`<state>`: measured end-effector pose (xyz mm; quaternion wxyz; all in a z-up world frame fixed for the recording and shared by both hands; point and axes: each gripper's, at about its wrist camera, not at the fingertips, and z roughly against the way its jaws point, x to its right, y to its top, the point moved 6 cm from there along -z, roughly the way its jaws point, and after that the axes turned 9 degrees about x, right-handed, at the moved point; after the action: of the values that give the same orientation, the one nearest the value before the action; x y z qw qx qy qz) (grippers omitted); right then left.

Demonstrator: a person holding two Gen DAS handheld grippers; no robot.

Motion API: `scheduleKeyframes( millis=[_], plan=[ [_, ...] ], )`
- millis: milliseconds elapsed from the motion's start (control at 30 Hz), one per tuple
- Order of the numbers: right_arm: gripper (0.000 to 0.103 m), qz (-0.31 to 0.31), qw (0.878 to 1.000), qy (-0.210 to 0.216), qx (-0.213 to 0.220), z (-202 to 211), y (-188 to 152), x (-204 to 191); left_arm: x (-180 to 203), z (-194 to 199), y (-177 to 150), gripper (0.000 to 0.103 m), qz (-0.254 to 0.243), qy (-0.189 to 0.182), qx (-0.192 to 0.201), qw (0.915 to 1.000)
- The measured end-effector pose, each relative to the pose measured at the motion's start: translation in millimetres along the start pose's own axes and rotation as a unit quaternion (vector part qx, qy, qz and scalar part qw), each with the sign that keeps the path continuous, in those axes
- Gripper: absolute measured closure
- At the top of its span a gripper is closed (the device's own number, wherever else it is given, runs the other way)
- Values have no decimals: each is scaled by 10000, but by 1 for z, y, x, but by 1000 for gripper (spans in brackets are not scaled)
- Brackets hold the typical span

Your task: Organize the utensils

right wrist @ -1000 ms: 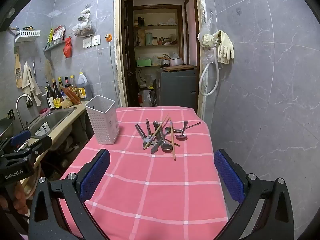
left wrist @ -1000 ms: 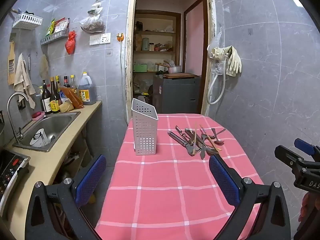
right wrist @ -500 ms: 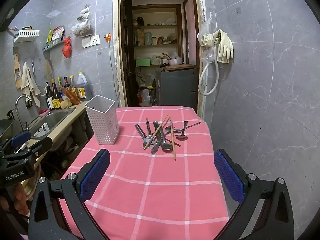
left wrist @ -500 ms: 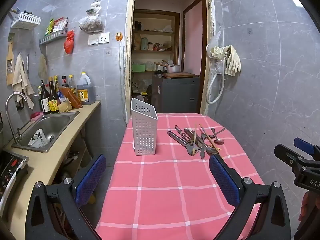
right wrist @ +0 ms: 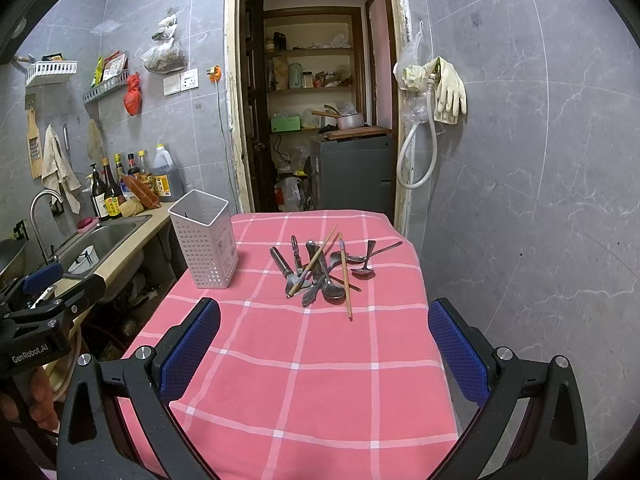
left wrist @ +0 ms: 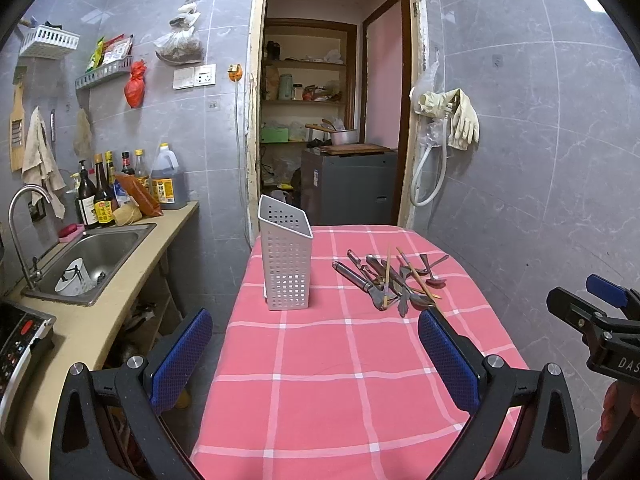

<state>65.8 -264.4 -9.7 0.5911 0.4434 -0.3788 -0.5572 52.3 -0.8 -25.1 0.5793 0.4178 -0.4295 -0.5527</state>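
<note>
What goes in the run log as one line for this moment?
phase: approach | left tool: open, empty | right tool: open, empty | utensil pile: loose on pink tablecloth | white holder: upright, left of pile

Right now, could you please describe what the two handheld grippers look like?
Both the left gripper and right gripper have black frames, silver bolts and blue textured pads. White lettering marks their bodies, and each has a blue lever.

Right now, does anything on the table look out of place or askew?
Yes. The utensils lie in a crossed heap on the pink tablecloth, chopsticks slanted over spoons, none in the white holder, which stands upright beside them. Nothing looks spilled or damaged.
</note>
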Motion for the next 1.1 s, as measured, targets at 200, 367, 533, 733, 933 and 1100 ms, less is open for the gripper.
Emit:
scheduleKeyframes(
  millis=[200, 367, 533, 733, 933, 1100],
  plan=[
    [1, -5, 10000, 1, -3, 0, 0, 1, -1, 3, 0, 0, -4, 23, 4, 10000],
    [1, -10, 10000, -2, -8, -1, -1, 0, -1, -2, 0, 0, 10, 0, -9, 10000],
    [1, -16, 10000, -3, -8, -1, -2, 0, -1, -2, 0, 0, 8, -8, -10, 10000],
    [1, -15, 10000, 1, -13, -2, -2, 0, -2, -2, 0, 0, 12, -1, -20, 10000],
    [1, -24, 10000, 2, -13, -3, -2, -1, -1, -2, 0, 0, 12, 3, -26, 10000],
    [1, -24, 10000, 3, -18, -3, -2, -2, -1, -2, 0, 0, 12, 0, -28, 10000]
  ],
)
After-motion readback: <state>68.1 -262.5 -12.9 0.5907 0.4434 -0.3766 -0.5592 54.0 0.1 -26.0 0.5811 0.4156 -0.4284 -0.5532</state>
